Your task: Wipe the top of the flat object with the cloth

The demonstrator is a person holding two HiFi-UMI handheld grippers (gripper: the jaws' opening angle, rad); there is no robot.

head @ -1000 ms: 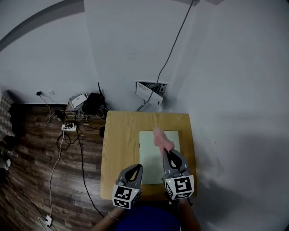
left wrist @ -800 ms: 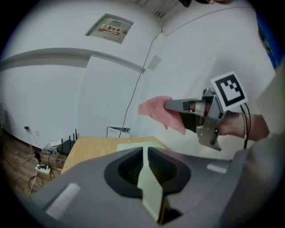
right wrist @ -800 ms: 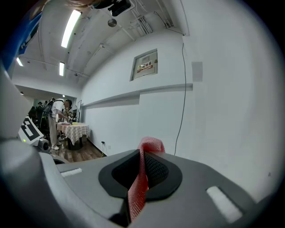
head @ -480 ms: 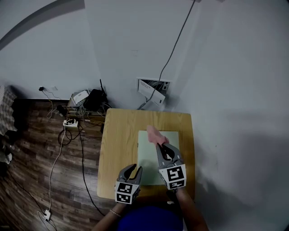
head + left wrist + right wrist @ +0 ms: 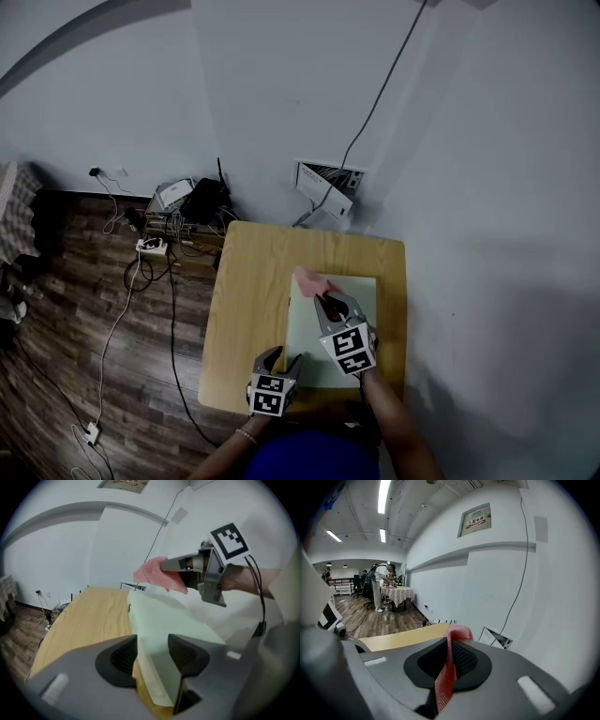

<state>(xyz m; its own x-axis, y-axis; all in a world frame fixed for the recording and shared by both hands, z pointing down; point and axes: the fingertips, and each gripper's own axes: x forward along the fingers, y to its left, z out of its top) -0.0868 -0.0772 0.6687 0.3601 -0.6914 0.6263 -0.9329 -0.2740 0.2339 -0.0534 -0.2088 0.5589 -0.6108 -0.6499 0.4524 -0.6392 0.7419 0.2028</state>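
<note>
- Wooden table [image 5: 244,309] is standing against a white wall [image 5: 281,94], and everything in play is resting on or hanging over it.
- A pale green flat object [image 5: 361,305] is lying on the table's right half, with its near edge towards the person.
- A pink cloth [image 5: 306,279] is hanging above the flat object's far left corner, with a bunched end sticking out past the jaw tips. Whether it is touching the surface cannot be told.
- The right gripper [image 5: 328,302] is clamping the cloth, its jaws closed on a strip of the mesh fabric that is running down between the pads.
- The left gripper [image 5: 278,359] is sitting low at the flat object's near left corner. Its jaws have just been opening and are now standing apart, with that corner lying between them and the pads not pressing on it.
- Behind the table, a black cable [image 5: 375,103] is running up the wall from an open wall box [image 5: 328,187].
- To the left, a tangle of wires and small devices [image 5: 178,211] is lying on the dark wood floor [image 5: 66,328].
</note>
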